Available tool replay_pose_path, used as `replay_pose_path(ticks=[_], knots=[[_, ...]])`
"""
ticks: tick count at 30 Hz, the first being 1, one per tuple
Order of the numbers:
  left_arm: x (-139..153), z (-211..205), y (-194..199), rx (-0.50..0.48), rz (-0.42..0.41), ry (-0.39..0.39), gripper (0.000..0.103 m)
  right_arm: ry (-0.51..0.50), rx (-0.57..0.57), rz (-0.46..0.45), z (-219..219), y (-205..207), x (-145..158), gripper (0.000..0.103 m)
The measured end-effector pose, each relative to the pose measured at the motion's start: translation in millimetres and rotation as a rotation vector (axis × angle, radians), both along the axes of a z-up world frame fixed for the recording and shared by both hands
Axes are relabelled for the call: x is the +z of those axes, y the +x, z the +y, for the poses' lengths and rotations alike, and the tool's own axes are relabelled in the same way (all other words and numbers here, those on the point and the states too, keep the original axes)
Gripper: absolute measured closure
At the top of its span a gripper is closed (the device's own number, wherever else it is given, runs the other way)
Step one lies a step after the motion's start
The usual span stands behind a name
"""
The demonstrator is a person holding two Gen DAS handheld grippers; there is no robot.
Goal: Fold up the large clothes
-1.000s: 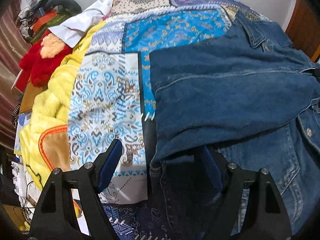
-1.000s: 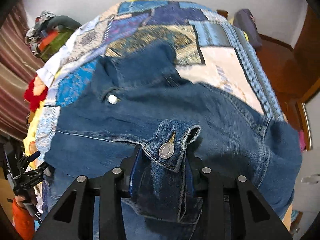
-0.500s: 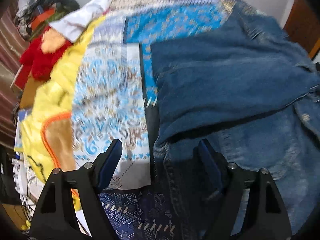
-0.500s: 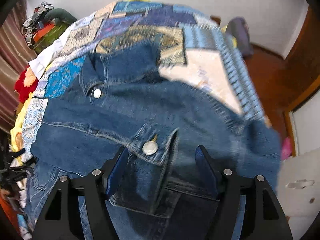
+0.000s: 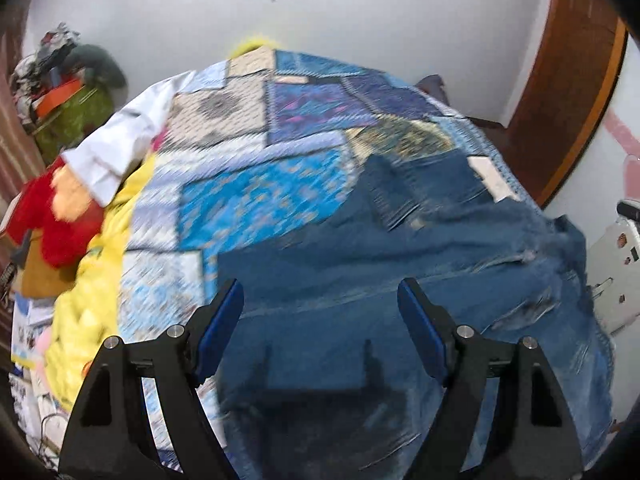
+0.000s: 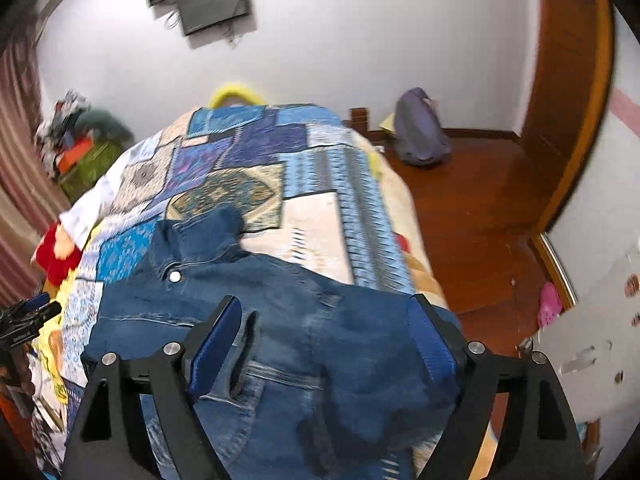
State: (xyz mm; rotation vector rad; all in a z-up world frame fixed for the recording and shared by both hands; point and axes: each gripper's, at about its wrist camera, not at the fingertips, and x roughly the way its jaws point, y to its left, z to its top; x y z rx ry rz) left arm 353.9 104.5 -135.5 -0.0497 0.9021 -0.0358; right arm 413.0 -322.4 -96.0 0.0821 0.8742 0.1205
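While its jaws are opening with nothing between them, the right gripper (image 6: pixel 324 338) is hanging released above the denim jacket (image 6: pixel 280 304). The left gripper (image 5: pixel 320 322) is also hanging released, gripping nothing. The jacket (image 5: pixel 380 280) is lying folded on the patchwork quilt (image 6: pixel 320 184), collar toward eleven o'clock. A red plush toy (image 5: pixel 60 220) is sitting at nine o'clock.

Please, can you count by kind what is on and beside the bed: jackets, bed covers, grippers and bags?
Denim jacket: 1
Patchwork bed cover: 1
Grippers: 2, the left gripper and the right gripper
Purple bag on the floor: 1
Total: 5
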Motion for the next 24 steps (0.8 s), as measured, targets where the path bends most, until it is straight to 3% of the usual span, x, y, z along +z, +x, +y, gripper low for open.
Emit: replay_pose_path(ticks=[4, 11, 19, 24], knots=[[-5, -36, 27, -0.05, 0.022, -0.025, 0.024, 0.052, -0.082, 0.033, -45, -15, -12, 0.019], [-47, -86, 59, -0.098, 0.13, -0.069, 0.024, 0.089, -0.198, 0.2, -110, -28, -66, 0.019], [-108, -108, 75, -0.087, 0.273, -0.07, 0.024, 0.353, -0.314, 0.413, -159, -33, -154, 0.019], [-112, -108, 74, -0.087, 0.267, -0.085, 0.024, 0.511, -0.375, 0.472, -171, -25, -197, 0.024]])
